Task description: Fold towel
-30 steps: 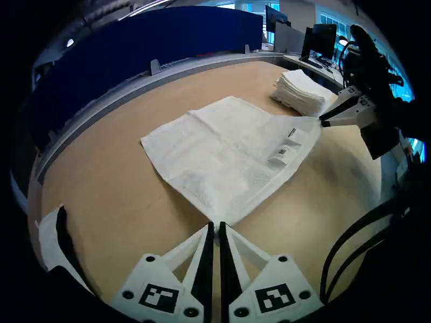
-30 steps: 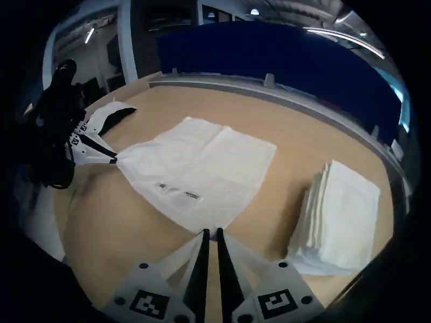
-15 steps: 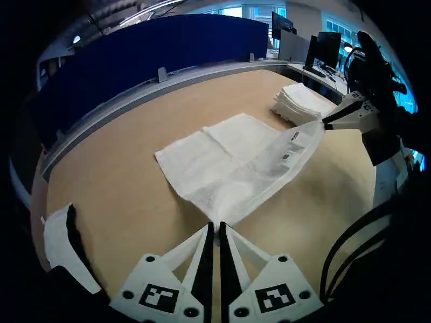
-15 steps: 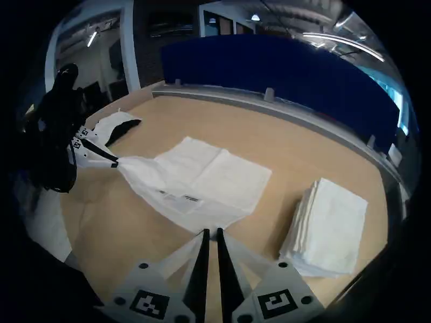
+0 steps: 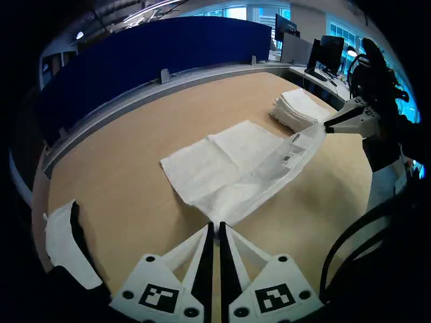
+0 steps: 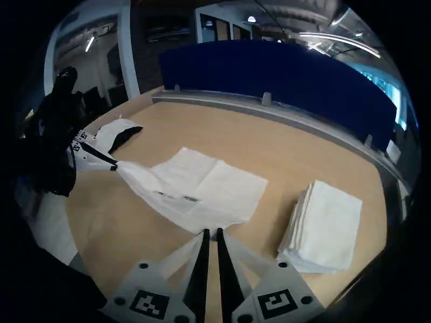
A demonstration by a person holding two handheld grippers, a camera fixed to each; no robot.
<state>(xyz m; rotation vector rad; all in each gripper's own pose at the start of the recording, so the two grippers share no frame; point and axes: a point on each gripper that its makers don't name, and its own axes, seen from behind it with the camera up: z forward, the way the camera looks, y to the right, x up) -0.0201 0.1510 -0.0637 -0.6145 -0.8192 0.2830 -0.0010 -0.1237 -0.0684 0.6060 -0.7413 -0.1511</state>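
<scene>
A white towel [image 5: 237, 164] [image 6: 204, 188] lies on the wooden table, its near edge raised off the surface. My left gripper [image 5: 216, 226] is shut on one near corner. My right gripper [image 6: 210, 232] is shut on the other near corner; in the left gripper view it [image 5: 325, 125] holds that corner at the right, above the table. In the right gripper view the left gripper [image 6: 114, 166] pinches its corner at the left. Small labels [image 5: 288, 156] show on the lifted underside. The far half of the towel rests flat.
A stack of folded white towels [image 5: 299, 106] [image 6: 323, 229] sits on the table beside the spread one. A blue partition [image 5: 151, 46] [image 6: 280, 70] runs along the far edge. A white and black cloth [image 5: 67, 242] [image 6: 116, 132] lies at the left end. Monitors [image 5: 326, 48] stand beyond the stack.
Both grippers have risen, lifting the towel's near edge off the table and carrying it toward the far edge. The towel's flat part has grown shorter.
</scene>
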